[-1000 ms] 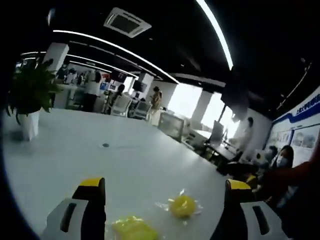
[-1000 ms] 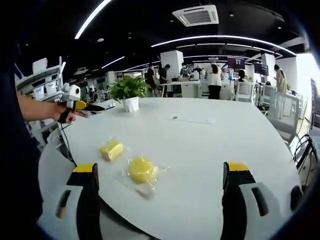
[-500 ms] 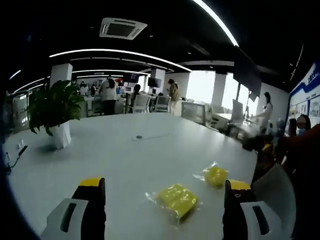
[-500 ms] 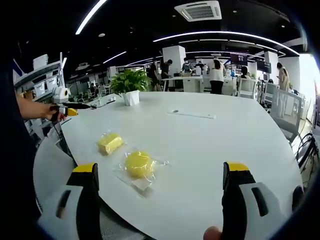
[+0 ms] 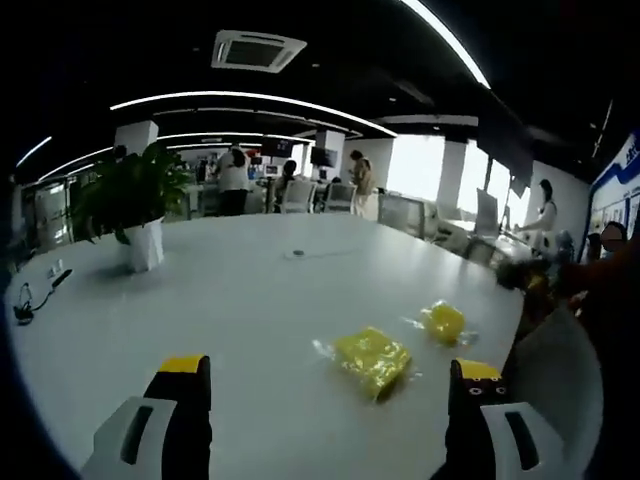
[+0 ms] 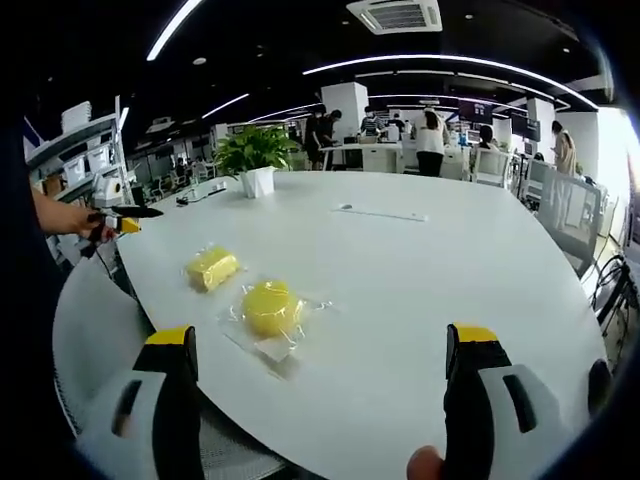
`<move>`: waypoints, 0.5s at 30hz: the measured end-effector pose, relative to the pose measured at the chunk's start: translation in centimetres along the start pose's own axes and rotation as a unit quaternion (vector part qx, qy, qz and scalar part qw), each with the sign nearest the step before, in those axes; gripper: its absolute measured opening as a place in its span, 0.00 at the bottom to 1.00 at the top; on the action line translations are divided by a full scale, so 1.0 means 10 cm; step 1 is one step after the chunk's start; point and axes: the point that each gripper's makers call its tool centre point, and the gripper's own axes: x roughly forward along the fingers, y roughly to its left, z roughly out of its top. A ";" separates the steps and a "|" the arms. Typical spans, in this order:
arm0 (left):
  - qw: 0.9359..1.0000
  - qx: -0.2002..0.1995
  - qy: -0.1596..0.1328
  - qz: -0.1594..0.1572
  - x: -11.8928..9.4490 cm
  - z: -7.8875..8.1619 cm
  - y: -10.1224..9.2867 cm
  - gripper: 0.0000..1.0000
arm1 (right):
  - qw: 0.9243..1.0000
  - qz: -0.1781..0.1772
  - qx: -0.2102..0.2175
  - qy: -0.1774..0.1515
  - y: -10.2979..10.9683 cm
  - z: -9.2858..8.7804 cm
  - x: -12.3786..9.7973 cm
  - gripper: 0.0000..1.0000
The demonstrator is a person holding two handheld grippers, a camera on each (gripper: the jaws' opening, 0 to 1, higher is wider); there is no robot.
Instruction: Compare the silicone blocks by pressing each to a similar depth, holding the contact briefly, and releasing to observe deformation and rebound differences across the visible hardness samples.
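Observation:
Two yellow silicone blocks in clear bags lie on the white table. In the left gripper view the rectangular block (image 5: 372, 358) sits just ahead, between my jaws, and the round block (image 5: 443, 320) lies beyond it to the right. My left gripper (image 5: 330, 368) is open, holds nothing, and hovers short of them. In the right gripper view the round block (image 6: 268, 305) is nearer and the rectangular block (image 6: 212, 268) lies to its left. My right gripper (image 6: 320, 342) is open and holds nothing. The left gripper (image 6: 118, 221) shows in a hand off the table's left edge.
A potted plant (image 5: 140, 205) (image 6: 255, 160) stands farther back on the table (image 6: 420, 270). A cable (image 5: 30, 300) lies at the table's left edge. A grey chair back (image 6: 95, 330) sits below the near rim. Desks, chairs and people fill the office behind.
The left gripper's camera swung round, so the blocks now sit ahead between its jaws. In the right gripper view the hand with the left gripper drew back to the left. The blocks stayed put.

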 end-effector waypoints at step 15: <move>1.000 -0.010 -0.004 0.005 -0.19 -0.17 0.08 1.00 | 1.000 -0.006 0.002 -0.004 0.05 -0.09 -0.04 0.97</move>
